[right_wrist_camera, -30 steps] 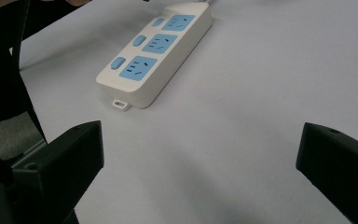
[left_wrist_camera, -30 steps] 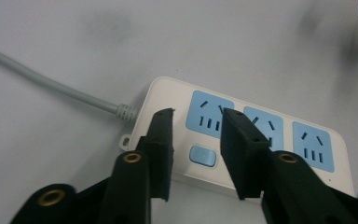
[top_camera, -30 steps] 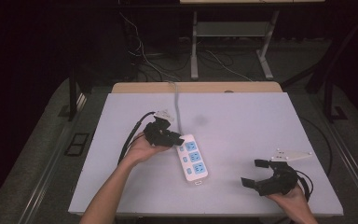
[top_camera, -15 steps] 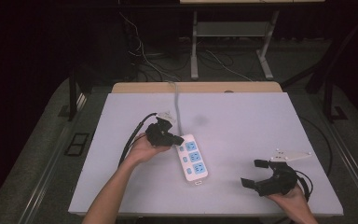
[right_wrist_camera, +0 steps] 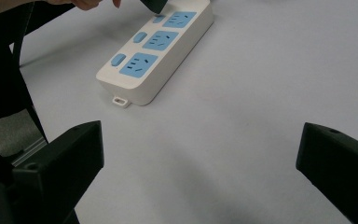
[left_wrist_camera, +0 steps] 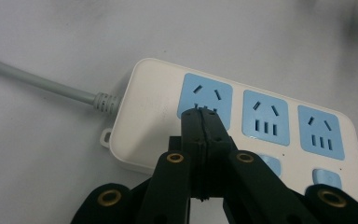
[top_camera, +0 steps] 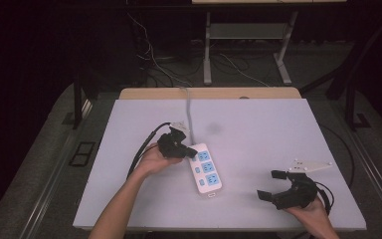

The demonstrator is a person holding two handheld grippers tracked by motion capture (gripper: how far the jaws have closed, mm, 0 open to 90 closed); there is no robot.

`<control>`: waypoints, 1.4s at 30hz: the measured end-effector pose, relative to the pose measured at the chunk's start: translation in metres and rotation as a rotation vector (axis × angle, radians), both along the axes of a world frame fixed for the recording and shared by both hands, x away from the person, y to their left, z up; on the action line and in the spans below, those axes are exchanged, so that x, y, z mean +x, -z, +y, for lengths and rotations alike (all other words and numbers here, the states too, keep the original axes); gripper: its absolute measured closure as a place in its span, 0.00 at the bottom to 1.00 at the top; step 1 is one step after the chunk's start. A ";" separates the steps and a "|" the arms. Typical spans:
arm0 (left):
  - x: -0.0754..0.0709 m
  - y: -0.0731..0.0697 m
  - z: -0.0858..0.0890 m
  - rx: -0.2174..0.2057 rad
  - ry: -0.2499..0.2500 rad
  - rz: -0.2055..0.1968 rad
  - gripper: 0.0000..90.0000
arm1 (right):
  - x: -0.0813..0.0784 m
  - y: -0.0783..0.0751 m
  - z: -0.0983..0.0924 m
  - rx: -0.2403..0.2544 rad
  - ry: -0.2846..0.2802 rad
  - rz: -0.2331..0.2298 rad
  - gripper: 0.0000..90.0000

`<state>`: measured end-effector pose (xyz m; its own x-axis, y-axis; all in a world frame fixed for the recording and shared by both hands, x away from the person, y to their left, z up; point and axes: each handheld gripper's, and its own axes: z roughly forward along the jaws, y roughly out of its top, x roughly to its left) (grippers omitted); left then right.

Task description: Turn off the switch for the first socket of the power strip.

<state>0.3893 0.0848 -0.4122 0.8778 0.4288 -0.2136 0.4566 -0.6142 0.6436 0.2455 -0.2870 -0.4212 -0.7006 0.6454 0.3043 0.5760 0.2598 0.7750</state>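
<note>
The power strip [top_camera: 206, 168] lies mid-table. The left gripper [left_wrist_camera: 204, 114], jaws pressed together and empty, pokes at its top socket. Next, I think, it presses a switch. The right gripper [top_camera: 274, 185] waits wide open at four o'clock.

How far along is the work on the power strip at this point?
Done: the left gripper has just closed, nothing between its jaws, tip over the power strip's socket nearest the cord. In hand: it seems poised to press there; contact is unclear. Left: the right gripper waits open, apart on the table.
</note>
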 end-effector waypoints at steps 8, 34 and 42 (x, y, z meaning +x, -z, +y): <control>0.000 0.003 -0.001 0.009 0.014 0.012 0.99 | 0.000 0.000 -0.001 -0.001 -0.001 0.000 0.01; 0.003 0.007 0.001 -0.018 -0.009 0.063 1.00 | -0.003 -0.002 -0.006 0.014 0.019 -0.014 0.01; 0.003 0.005 -0.001 0.001 -0.010 0.064 1.00 | -0.002 -0.002 -0.005 0.014 0.020 -0.013 0.01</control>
